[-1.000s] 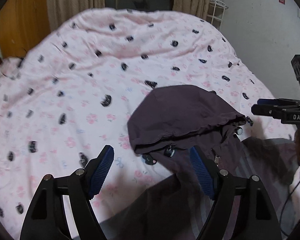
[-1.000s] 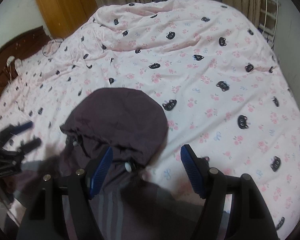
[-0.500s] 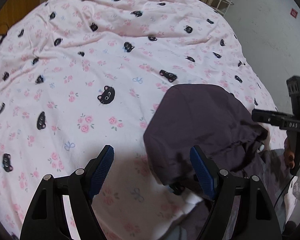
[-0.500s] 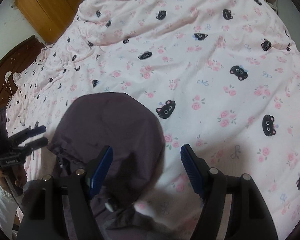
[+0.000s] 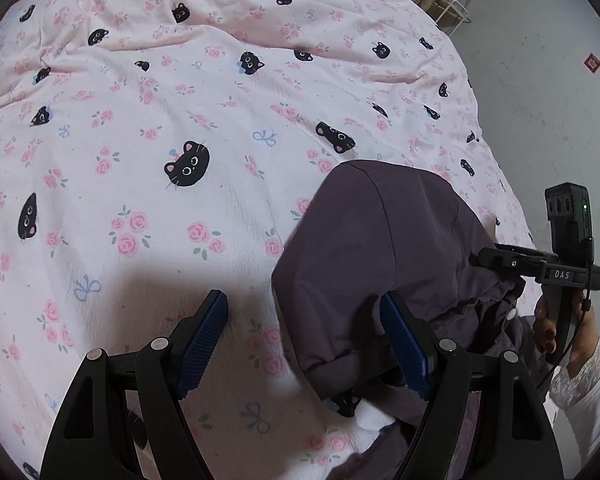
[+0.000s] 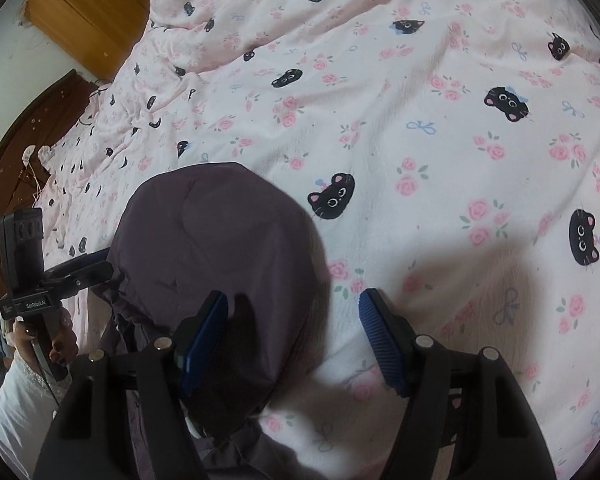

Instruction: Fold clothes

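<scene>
A dark purple hooded jacket lies on the pink bedspread; its hood (image 5: 384, 248) fills the lower right of the left wrist view and the lower left of the right wrist view (image 6: 220, 248). My left gripper (image 5: 304, 340) is open, its jaws straddling the hood's left lower edge. My right gripper (image 6: 294, 338) is open, its jaws straddling the hood's right edge. Each gripper also shows in the other's view: the right one (image 5: 512, 258) at the hood's right side, the left one (image 6: 80, 268) at its left side.
The pink bedspread (image 5: 180, 120) with black cat faces and roses covers the whole bed. A wooden wardrobe (image 6: 84, 12) and dark headboard (image 6: 12, 152) stand at the far left. A grey wall (image 5: 540, 60) and a wire rack (image 5: 452, 12) are at the right.
Both grippers have dropped lower and closer to the bed, coming down over the hood's two sides. The hood now looks larger and the jacket body has slid out of view. Both stay open.
</scene>
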